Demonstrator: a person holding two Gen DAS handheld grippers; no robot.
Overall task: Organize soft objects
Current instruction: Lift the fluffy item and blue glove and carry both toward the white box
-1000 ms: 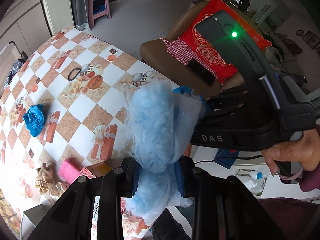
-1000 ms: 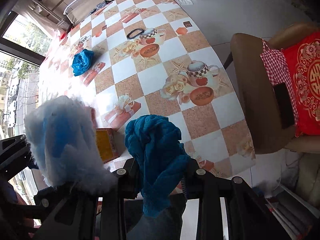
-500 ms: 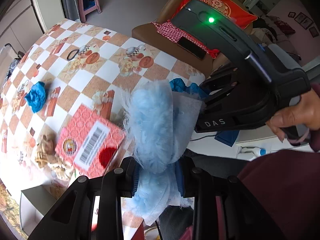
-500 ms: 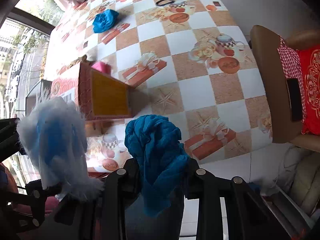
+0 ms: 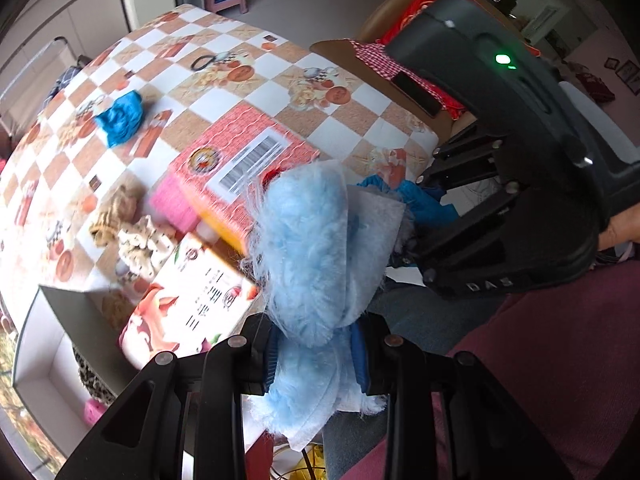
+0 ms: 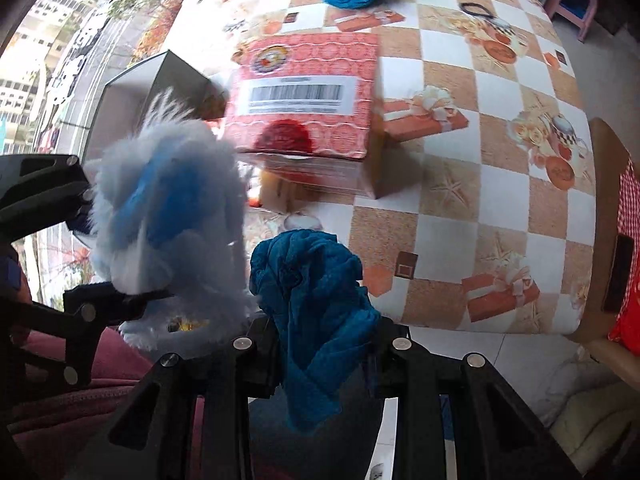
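Two tools (image 5: pixel 316 354) (image 6: pixel 322 344), loads still clamped, now nearer red box (image 6: pixel 308 96).

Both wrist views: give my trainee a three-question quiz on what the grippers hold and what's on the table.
1. True or false: the left gripper is shut on the fluffy light-blue item.
2. What does the right gripper hold? A) pink sponge B) dark-blue cloth C) black hair tie
3. Fill in: the red box carries a white label with a ____.

Key: 1 true; 2 B; 3 barcode.
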